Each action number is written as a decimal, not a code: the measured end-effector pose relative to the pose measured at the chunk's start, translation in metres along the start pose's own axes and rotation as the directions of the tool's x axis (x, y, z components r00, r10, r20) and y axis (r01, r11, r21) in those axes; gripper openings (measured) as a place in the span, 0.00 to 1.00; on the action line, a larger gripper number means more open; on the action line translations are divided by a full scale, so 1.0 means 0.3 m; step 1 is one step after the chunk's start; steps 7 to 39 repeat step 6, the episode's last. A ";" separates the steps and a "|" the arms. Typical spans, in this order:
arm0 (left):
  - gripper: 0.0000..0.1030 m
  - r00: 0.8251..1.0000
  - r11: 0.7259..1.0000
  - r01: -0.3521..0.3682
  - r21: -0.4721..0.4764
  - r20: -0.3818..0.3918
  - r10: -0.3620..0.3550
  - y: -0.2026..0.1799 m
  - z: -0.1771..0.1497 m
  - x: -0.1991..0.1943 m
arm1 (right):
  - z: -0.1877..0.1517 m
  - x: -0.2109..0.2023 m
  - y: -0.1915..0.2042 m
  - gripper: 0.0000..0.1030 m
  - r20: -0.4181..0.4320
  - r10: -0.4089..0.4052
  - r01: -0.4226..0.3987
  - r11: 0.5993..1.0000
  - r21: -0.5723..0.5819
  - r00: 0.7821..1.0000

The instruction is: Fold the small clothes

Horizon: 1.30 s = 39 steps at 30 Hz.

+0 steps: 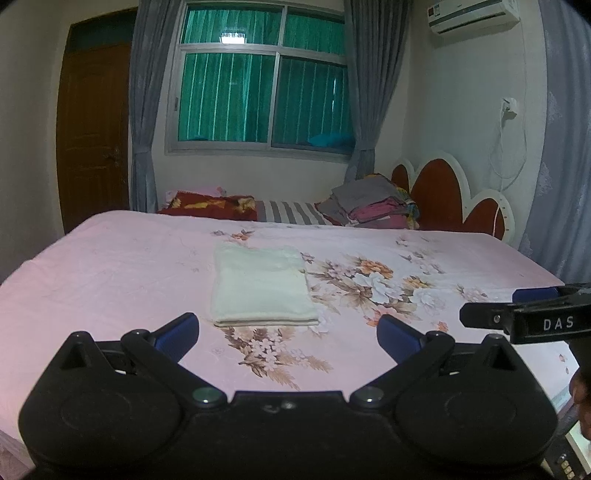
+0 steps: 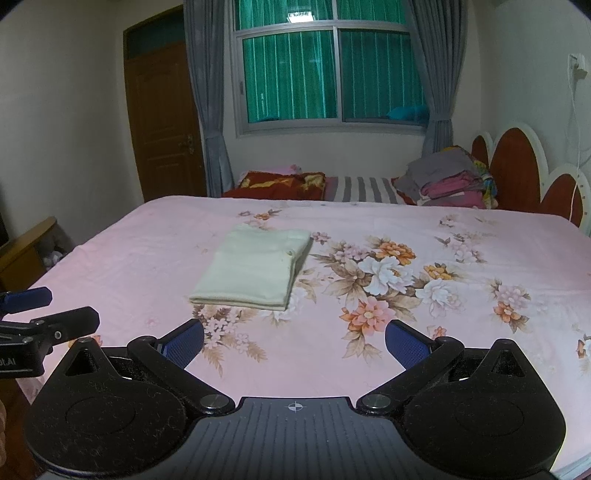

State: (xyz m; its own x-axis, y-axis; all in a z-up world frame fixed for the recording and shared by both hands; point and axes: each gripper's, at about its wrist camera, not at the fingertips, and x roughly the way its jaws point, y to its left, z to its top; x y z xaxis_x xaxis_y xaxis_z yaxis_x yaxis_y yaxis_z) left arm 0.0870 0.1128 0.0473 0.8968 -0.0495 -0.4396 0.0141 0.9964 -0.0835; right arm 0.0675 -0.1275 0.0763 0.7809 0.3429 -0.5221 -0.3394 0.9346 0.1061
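While both tools hang off near bed edge, one folded cream garment point(image 1: 263, 286) lies flat mid-sheet on pink floral bed point(image 1: 110, 280) — bare sheet on all sides of it, nothing touching. Left gripper point(image 1: 288, 338) fingers spread wide, released, short of garment's near edge. Right gripper point(image 2: 294, 341) same, nothing held. Left view only: air conditioner point(image 1: 474, 14). Right view only: wooden furniture point(image 2: 27, 247) left of bed. One clothes pile point(image 2: 448, 179) by headboard point(image 2: 517, 166), well beyond garment.

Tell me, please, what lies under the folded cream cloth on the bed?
The folded cream cloth rests flat on the pink floral bedsheet. Printed blossoms show around its edges; whatever lies directly beneath it is covered and cannot be seen.
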 end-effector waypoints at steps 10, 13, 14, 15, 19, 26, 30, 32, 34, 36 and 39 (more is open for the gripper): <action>0.99 1.000 1.000 -0.009 -0.005 0.010 0.009 0.005 0.000 0.006 | -0.002 0.006 0.002 1.00 -0.002 0.008 -0.008 1.000 -0.003 1.000; 0.99 1.000 1.000 -0.009 -0.005 0.010 0.009 0.005 0.000 0.006 | -0.002 0.006 0.002 1.00 -0.002 0.008 -0.008 1.000 -0.003 1.000; 0.99 1.000 1.000 -0.009 -0.005 0.010 0.009 0.005 0.000 0.006 | -0.002 0.006 0.002 1.00 -0.002 0.008 -0.008 1.000 -0.003 1.000; 0.99 1.000 1.000 -0.009 -0.005 0.010 0.009 0.005 0.000 0.006 | -0.002 0.006 0.002 1.00 -0.002 0.008 -0.008 1.000 -0.003 1.000; 0.99 1.000 1.000 -0.009 -0.005 0.010 0.009 0.005 0.000 0.006 | -0.002 0.006 0.002 1.00 -0.002 0.008 -0.008 1.000 -0.003 1.000; 0.99 1.000 1.000 -0.009 -0.005 0.010 0.009 0.005 0.000 0.006 | -0.002 0.006 0.002 1.00 -0.002 0.008 -0.008 1.000 -0.003 1.000; 0.99 1.000 1.000 -0.009 -0.005 0.010 0.009 0.005 0.000 0.006 | -0.002 0.006 0.002 1.00 -0.002 0.008 -0.008 1.000 -0.003 1.000; 0.99 1.000 1.000 -0.009 -0.005 0.010 0.009 0.005 0.000 0.006 | -0.002 0.006 0.002 1.00 -0.002 0.008 -0.008 1.000 -0.003 1.000; 0.99 1.000 1.000 -0.009 -0.005 0.010 0.009 0.005 0.000 0.006 | -0.002 0.006 0.002 1.00 -0.002 0.008 -0.008 1.000 -0.003 1.000; 0.99 1.000 1.000 -0.009 -0.005 0.010 0.009 0.005 0.000 0.006 | -0.002 0.006 0.002 1.00 -0.002 0.008 -0.008 1.000 -0.003 1.000; 0.99 1.000 1.000 -0.009 -0.005 0.010 0.009 0.005 0.000 0.006 | -0.002 0.006 0.002 1.00 -0.002 0.008 -0.008 1.000 -0.003 1.000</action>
